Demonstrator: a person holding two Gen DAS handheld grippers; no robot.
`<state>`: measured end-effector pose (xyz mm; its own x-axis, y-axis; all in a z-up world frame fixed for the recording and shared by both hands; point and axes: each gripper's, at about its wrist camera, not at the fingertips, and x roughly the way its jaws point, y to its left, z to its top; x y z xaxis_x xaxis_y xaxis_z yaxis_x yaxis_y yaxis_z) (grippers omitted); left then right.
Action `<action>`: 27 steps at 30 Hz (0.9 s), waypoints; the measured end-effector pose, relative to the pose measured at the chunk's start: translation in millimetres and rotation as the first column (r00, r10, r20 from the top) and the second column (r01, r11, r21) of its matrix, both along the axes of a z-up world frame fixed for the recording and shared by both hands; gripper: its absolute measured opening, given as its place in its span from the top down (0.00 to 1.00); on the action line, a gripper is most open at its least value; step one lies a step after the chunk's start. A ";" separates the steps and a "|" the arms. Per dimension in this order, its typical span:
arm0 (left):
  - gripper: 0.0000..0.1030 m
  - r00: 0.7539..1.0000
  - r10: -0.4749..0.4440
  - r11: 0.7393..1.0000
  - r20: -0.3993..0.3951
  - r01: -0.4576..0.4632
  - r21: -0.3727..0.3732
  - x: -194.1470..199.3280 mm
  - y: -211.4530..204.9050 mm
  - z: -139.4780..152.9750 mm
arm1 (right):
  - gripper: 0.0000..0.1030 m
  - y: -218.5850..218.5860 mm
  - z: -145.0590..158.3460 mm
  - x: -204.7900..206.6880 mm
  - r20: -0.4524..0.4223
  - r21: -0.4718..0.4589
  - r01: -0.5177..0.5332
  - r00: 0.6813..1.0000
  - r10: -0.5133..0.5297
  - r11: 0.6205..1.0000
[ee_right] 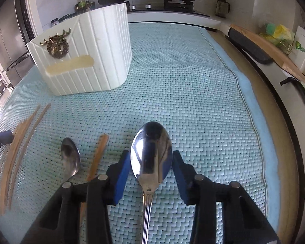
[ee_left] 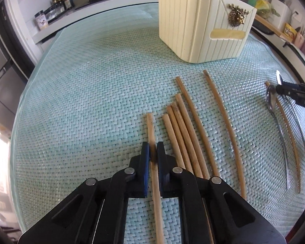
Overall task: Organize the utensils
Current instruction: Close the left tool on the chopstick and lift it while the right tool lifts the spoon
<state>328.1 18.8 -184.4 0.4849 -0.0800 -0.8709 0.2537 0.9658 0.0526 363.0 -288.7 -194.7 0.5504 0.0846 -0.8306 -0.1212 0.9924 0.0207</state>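
Left gripper [ee_left: 153, 152] is closing narrow on one chopstick [ee_left: 151, 130] lying on the mat-covered bench [ee_left: 91, 101], pads looking in contact at mid-shaft; likely light, stiff, prone to rolling, so a mid-length pinch suits. Right gripper [ee_right: 151, 163] is sitting wide around the big spoon [ee_right: 151, 148], not gripping; steel looks slippery, so better taking it at the neck. Holder [ee_left: 201, 22] is standing upright beyond, well apart

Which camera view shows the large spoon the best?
The right wrist view: the large spoon lies close, between the open right gripper fingers. In the left wrist view the spoon is far away at the edge, mostly hidden.
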 end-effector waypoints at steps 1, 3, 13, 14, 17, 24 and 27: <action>0.95 1.000 -0.004 1.000 0.009 0.004 0.011 -0.8 -3.1 0.1 | 0.59 -2.9 1.3 -0.3 -0.004 0.022 0.004 1.000 -0.004 1.000; 0.96 1.000 -0.007 1.000 0.021 0.006 0.015 -1.7 -4.3 0.3 | 0.59 -7.4 6.7 -4.5 0.008 0.054 0.008 1.000 -0.008 0.999; 0.96 0.992 0.007 0.997 0.124 0.002 -0.071 -32.3 11.1 45.4 | 0.59 -5.5 60.8 -51.0 0.144 0.111 -0.020 0.990 0.004 0.994; 0.96 0.991 0.010 0.997 0.136 0.001 -0.082 -35.7 13.9 52.3 | 0.59 -5.5 67.3 -53.8 0.160 0.113 -0.027 0.987 0.008 0.993; 0.96 0.985 0.028 0.993 0.172 -0.007 -0.118 -45.6 22.3 72.8 | 0.59 -2.2 86.2 -68.0 0.204 0.123 -0.047 0.979 0.021 0.991; 0.96 0.970 0.065 0.981 0.235 -0.019 -0.193 -56.6 43.4 112.3 | 0.59 4.3 117.5 -100.1 0.285 0.121 -0.087 0.957 0.049 0.989; 0.96 0.964 0.074 0.976 0.256 -0.018 -0.216 -61.4 49.2 124.4 | 0.59 6.2 129.0 -110.6 0.317 0.125 -0.095 0.947 0.051 0.988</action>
<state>266.7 68.0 -60.0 0.7003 -0.2191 -0.6794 0.2132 0.9725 -0.0939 252.4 -282.4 -65.7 0.7680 0.2346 -0.5959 -0.2151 0.9709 0.1051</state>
